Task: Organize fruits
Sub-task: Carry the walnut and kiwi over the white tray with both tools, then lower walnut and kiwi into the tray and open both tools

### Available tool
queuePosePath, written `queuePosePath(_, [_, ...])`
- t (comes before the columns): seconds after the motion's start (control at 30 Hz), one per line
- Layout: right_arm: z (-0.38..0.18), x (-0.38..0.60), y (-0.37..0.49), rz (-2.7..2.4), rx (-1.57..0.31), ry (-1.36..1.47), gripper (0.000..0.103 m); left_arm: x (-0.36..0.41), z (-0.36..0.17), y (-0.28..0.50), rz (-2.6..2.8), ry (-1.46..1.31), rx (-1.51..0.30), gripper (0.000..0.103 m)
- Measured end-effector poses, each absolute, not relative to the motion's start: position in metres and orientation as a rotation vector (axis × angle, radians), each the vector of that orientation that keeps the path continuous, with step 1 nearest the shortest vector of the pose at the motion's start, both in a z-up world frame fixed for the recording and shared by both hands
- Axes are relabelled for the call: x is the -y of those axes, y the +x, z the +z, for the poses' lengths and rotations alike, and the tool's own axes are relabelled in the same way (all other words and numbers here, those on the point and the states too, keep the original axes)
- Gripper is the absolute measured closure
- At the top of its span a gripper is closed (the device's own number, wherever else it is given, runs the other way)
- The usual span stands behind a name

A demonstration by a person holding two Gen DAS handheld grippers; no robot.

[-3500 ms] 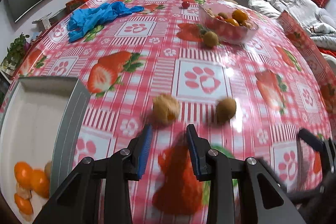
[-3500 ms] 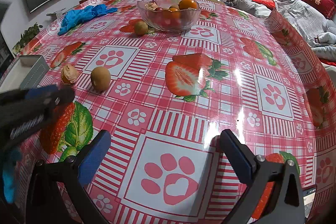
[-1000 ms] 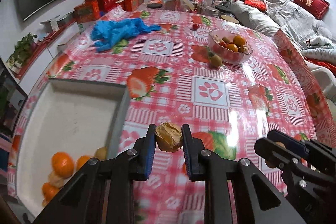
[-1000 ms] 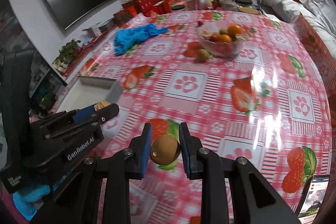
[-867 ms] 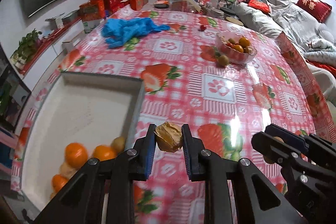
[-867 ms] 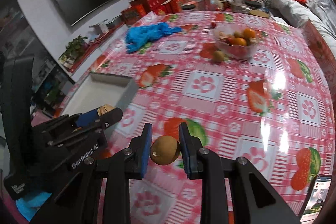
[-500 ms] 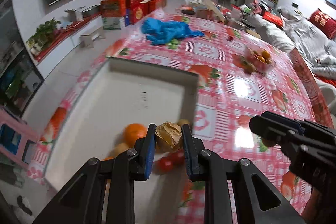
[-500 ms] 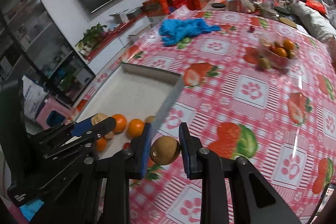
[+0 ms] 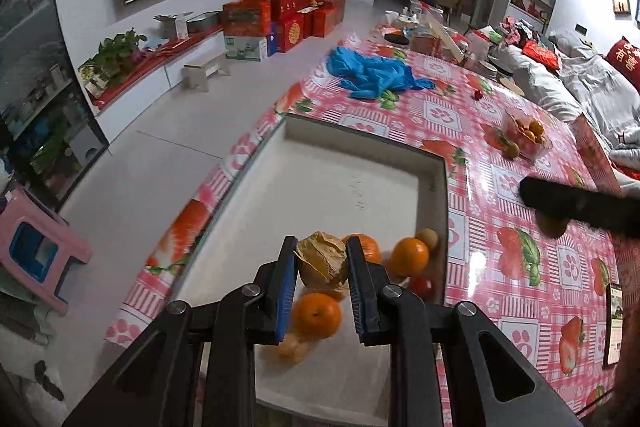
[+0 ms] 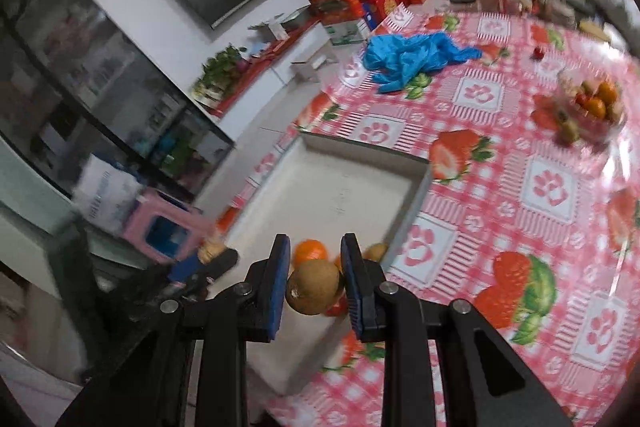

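My left gripper (image 9: pixel 322 269) is shut on a papery husked groundcherry (image 9: pixel 321 261) and holds it above the near end of the white tray (image 9: pixel 344 183). Several oranges (image 9: pixel 409 255), a kiwi and a small red fruit lie in the tray below. My right gripper (image 10: pixel 314 281) is shut on a brown kiwi (image 10: pixel 313 291) above the tray's near right corner (image 10: pixel 416 187). The right gripper's finger (image 9: pixel 580 205) crosses the left wrist view at right. A clear fruit bowl (image 9: pixel 524 135) stands far across the table.
A blue cloth (image 9: pixel 372 73) lies on the table's far left. A loose kiwi (image 9: pixel 512 149) sits by the bowl. A phone (image 9: pixel 615 325) lies at the near right edge. A pink stool (image 9: pixel 38 251) stands on the floor left.
Both grippers have carried their fruit leftward from the table to over the tray, the left one reaching above the fruit pile. Both stay shut.
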State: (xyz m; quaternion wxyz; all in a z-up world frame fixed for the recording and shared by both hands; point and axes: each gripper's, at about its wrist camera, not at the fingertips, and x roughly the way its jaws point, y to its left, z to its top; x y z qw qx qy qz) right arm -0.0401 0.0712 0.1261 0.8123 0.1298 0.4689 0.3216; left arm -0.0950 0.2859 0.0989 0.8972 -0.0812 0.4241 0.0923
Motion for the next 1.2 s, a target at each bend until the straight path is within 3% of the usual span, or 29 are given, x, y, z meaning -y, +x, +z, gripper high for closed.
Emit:
queuePosePath(0.2, [0.142,-0.045,-0.026,0.702,-1.022,0.403,0.074,-0.297,0.104,-0.096,0.191,-0.179,-0.872,0.078])
queuePosePath(0.43, [0.165,-0.051,-0.023,0.701,-0.988,0.364,0.074,-0.302,0.124,-0.093,0.174,-0.153,-0.842,0.078])
queuePosePath(0.83, [0.092,-0.118,-0.035,0.694,-1.122,0.128,0.074,-0.276,0.068,-0.086,0.222,-0.106,-0.974,0.078])
queuePosePath(1.2, [0.066,-0.129,-0.027,0.68,-1.174,0.085,0.074,-0.27,0.046,-0.079,0.231,-0.089,-1.026,0.078])
